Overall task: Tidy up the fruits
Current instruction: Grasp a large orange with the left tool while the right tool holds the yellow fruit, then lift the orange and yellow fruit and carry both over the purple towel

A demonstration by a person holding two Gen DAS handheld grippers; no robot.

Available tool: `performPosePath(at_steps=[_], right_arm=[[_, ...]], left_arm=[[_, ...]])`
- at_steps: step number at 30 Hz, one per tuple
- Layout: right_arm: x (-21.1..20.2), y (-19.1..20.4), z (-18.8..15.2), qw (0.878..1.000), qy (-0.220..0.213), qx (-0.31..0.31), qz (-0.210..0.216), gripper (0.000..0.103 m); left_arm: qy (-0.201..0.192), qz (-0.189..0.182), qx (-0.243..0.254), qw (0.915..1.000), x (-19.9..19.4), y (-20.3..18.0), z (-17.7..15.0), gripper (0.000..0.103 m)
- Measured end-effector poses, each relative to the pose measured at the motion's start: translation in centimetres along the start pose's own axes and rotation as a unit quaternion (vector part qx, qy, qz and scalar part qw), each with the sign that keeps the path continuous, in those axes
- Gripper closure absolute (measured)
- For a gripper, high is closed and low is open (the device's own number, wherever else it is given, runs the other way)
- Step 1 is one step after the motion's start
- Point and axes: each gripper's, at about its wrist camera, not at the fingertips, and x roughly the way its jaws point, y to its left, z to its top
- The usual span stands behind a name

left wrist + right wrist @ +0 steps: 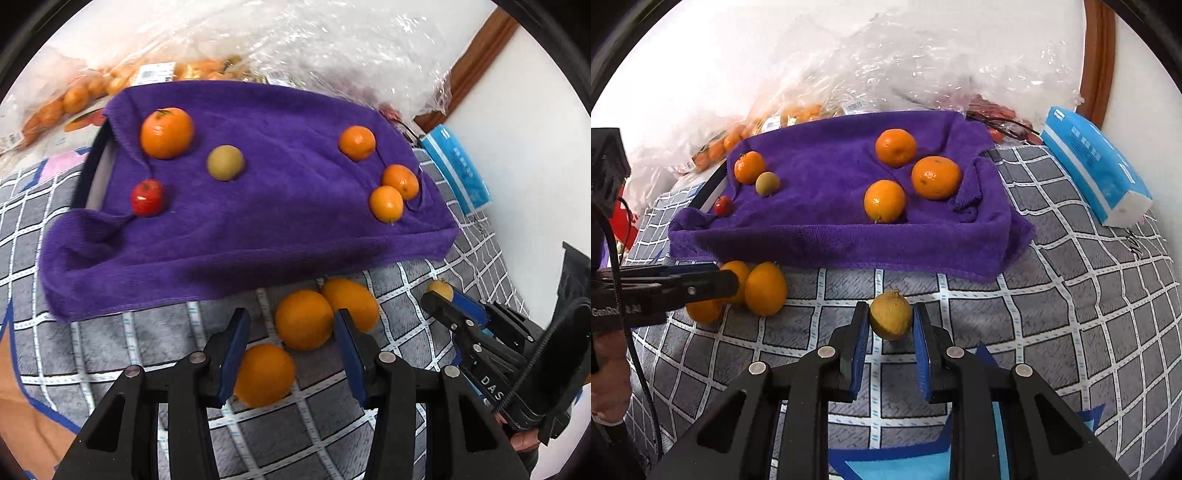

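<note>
A purple towel (258,206) covers a tray and carries several oranges, a greenish-brown fruit (225,162) and a small red fruit (147,197). In front of it on the checked cloth lie three oranges (303,319). My left gripper (291,332) is open above them, its fingers straddling the middle orange. My right gripper (891,325) is open, with a small yellow-brown fruit (891,314) between its pads, which stand apart from it. The same towel (831,221) and loose oranges (764,288) show in the right wrist view.
Clear plastic bags of oranges (92,88) lie behind the towel. A blue tissue pack (1093,162) lies at the right by the wall. A grey checked cloth (1052,314) covers the surface. The tray's dark rim (92,173) shows at the towel's left.
</note>
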Motion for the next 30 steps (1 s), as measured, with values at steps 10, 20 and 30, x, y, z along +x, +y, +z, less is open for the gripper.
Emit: performPosePath(at_steps=[10,20,30], right_arm=[[-0.8,-1.2,-0.1,1.000,-0.006,0.007,-0.004,0.080],[-2.2,-1.4,0.7,1.000,-0.021,0.007,-0.007,0.080],[-4.8,0.3,2.9,0.999,-0.049,0.001,-0.019,0.080]], left_arm=[[0.018,0.006,0.021,0.9996,1.5,-2.1,0.6,0.072],[-0.007,0.010,0.017,0.9998,-0.7,-2.2,0.8,0.072],[-0.050,0.011,0.000,0.9987,-5.9,-0.7,0.6,0.072]])
